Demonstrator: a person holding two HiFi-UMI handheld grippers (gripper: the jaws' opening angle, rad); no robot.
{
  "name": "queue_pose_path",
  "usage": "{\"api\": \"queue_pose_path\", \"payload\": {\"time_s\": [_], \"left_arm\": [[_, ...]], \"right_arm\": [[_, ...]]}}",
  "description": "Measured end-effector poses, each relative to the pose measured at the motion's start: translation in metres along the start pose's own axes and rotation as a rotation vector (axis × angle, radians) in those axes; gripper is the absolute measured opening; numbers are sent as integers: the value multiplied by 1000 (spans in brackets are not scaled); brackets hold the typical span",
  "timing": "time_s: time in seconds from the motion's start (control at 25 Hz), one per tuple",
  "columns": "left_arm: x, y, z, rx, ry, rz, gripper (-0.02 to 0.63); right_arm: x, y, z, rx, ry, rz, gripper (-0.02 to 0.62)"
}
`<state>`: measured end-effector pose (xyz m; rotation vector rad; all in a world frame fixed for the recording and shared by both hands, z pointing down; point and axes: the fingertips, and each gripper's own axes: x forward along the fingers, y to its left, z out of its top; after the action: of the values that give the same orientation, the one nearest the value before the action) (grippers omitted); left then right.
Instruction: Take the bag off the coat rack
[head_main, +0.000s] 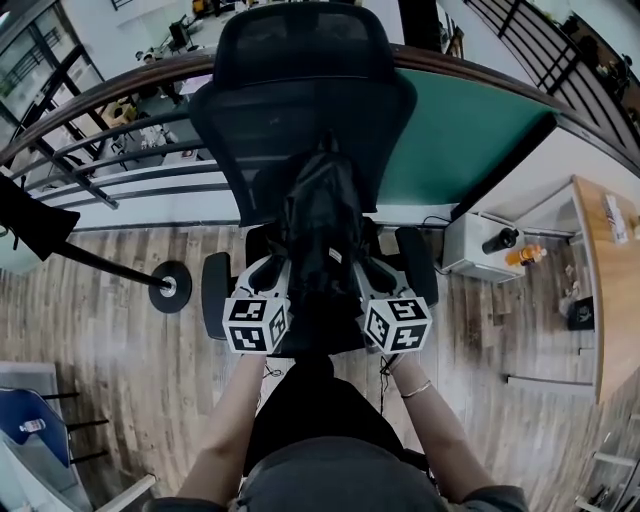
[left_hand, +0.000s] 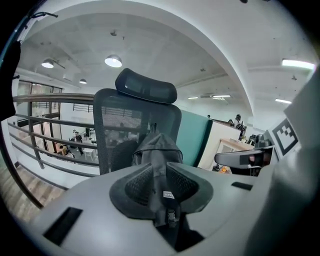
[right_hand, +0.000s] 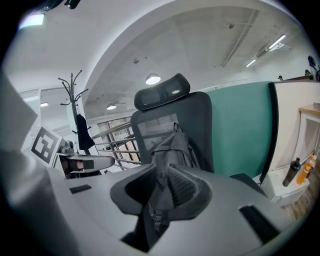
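The black bag (head_main: 320, 225) rests on the seat of a black mesh office chair (head_main: 300, 90), leaning against its backrest. My left gripper (head_main: 277, 268) is at the bag's left side and my right gripper (head_main: 364, 270) at its right. In the left gripper view the bag (left_hand: 157, 147) stands just ahead, and my left gripper (left_hand: 163, 184) is shut on a strap with a small buckle. In the right gripper view my right gripper (right_hand: 161, 189) is shut on another strap of the bag (right_hand: 172, 145). The coat rack (right_hand: 75, 92) stands off to the left with a dark garment (right_hand: 84, 132) on it.
The coat rack's round base (head_main: 170, 286) sits on the wood floor left of the chair. A curved railing (head_main: 110, 120) runs behind, next to a green partition (head_main: 460, 130). A desk (head_main: 605, 280) and a shelf with bottles (head_main: 515, 245) are at the right.
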<state>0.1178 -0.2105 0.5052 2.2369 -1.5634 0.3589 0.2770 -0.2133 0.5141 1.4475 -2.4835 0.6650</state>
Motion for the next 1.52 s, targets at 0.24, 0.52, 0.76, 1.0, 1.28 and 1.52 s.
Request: {"api": "queue_pose_path", "payload": {"time_s": [0.24,0.52,0.76,1.0,1.28,1.52], "left_arm": [[-19,-11,2,7,-32,-6,58],[-37,-16,9,18,-62,-7,35],[-52,-20,20,27,-102,1,32],[-59,-26,18,20,-103,15,32],[-65,-33,11,22,-92,23,32],[-68,-36,12,24,-99,22,32]], "right_arm": [[-17,11,4,-18,-28,29,18],[-36,22,11,-38,-61,44,5],[-50,25,16,-58,-78,33,3],[-59,21,18,-50,-76,7,3],[-66,25,16,-63,-65,11,2],[-72,24,11,-52,-57,5,2]]}}
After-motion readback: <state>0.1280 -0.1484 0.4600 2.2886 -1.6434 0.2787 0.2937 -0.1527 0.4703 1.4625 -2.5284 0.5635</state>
